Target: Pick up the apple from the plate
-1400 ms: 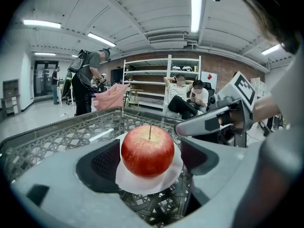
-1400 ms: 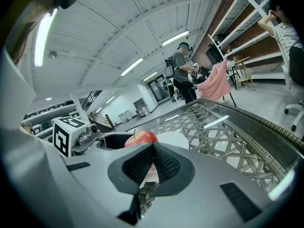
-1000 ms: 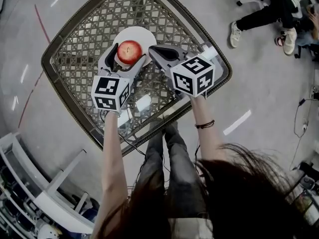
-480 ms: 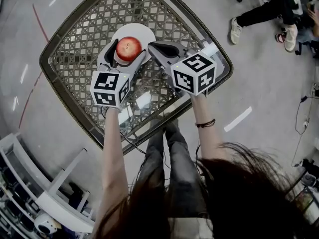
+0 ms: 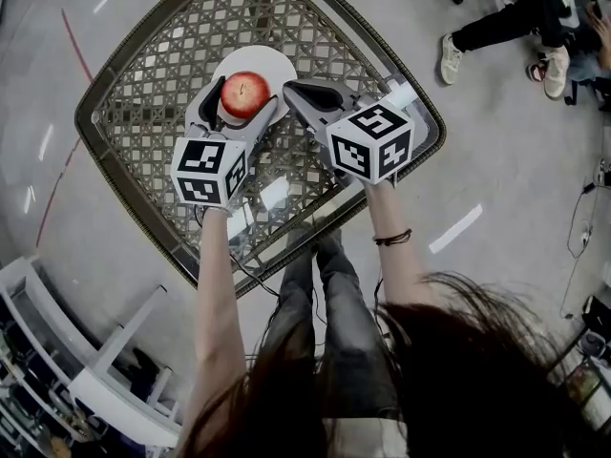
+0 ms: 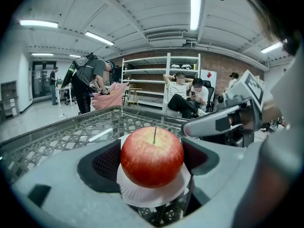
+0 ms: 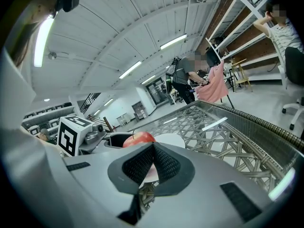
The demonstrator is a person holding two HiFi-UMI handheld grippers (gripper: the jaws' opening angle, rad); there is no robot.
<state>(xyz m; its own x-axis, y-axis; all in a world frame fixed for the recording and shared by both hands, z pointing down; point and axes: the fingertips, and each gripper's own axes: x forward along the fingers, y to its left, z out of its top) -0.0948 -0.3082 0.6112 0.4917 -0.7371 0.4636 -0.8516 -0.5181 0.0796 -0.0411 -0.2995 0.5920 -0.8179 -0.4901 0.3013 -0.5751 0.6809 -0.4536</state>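
Note:
A red apple (image 5: 243, 92) sits between the jaws of my left gripper (image 5: 244, 99), which is shut on it, both dark pads pressing its sides. In the left gripper view the apple (image 6: 152, 156) fills the gap, stem up, with the white paper plate (image 6: 142, 197) right under it; I cannot tell whether they touch. The plate (image 5: 275, 63) lies on the far part of the woven table. My right gripper (image 5: 292, 89) is shut on nothing, just right of the apple, its pads (image 7: 164, 163) pressed together. From there the apple (image 7: 137, 137) and plate (image 7: 175, 139) show behind the jaws.
The table (image 5: 143, 113) is a square wicker lattice under glass with a raised rim. A seated person's legs (image 5: 506, 27) are on the floor at the far right. A white rack (image 5: 86, 370) stands near left. More people and shelves (image 6: 183, 87) show in the background.
The left gripper and the apple have shifted slightly away from me over the plate. The right gripper has hardly moved.

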